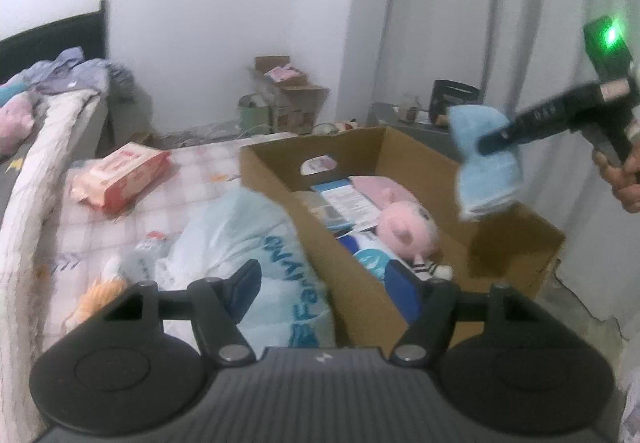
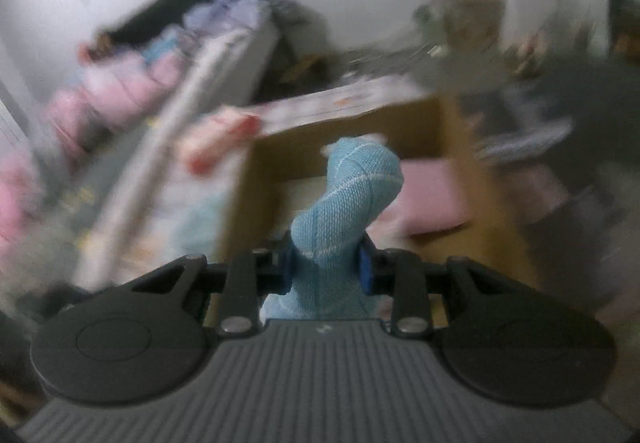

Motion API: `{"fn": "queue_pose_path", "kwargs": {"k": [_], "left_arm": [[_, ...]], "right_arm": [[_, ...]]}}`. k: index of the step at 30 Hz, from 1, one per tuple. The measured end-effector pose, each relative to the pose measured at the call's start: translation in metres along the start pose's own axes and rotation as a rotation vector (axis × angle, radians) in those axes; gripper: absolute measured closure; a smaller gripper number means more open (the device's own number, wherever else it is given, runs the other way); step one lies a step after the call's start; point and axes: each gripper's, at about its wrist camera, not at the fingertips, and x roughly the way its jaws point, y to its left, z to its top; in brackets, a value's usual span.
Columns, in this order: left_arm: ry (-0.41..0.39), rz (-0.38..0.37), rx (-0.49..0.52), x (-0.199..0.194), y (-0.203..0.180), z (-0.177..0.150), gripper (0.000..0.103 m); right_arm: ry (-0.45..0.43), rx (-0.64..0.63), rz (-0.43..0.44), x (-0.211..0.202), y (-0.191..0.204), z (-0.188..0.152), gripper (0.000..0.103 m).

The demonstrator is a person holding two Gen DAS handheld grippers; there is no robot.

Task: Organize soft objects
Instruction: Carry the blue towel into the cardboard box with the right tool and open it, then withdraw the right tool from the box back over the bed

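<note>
1. Above the right edge of the cardboard box point(image 1: 404, 163), the right gripper point(image 2: 326, 263) is clenched on a blue cloth point(image 2: 352, 195).
2. The left gripper point(image 1: 332, 283) is released and empty, near the box's left wall.
3. Step in hand: probably carrying the cloth into the box, though this view is blurred.
4. Next: lower it beside the pink plush toy point(image 1: 404, 231), then release.

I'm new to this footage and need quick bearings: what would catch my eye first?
The right gripper, shut on a light blue cloth, holds it in the air above the open cardboard box. A pink plush toy lies in that box among papers. The left gripper is open, between the box and a pale plastic bag.
</note>
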Motion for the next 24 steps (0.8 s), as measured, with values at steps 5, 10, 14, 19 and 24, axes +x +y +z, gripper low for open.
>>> {"fn": "queue_pose_path", "kwargs": {"k": [5,10,14,19,24], "left_arm": [[0.006,0.049,-0.046,-0.003,0.02,-0.003,0.032],[0.022,0.082,-0.085,-0.01,0.033,-0.007,0.032],[0.026,0.101,-0.108,-0.013,0.045,-0.009,0.028],[0.003,0.132,-0.127,-0.027,0.056,-0.013,0.022],[-0.019,0.162,-0.159,-0.049,0.065,-0.021,0.016]], "right_arm": [[0.104,-0.263,-0.237,0.044,0.008,-0.01,0.075],[0.214,-0.416,-0.339,0.108,0.026,-0.021,0.072],[0.287,-0.464,-0.37,0.147,0.032,-0.028,0.057],[0.209,-0.38,-0.328,0.133,0.037,-0.017,0.028],[0.06,-0.126,-0.162,0.067,0.028,-0.011,0.023]]}}
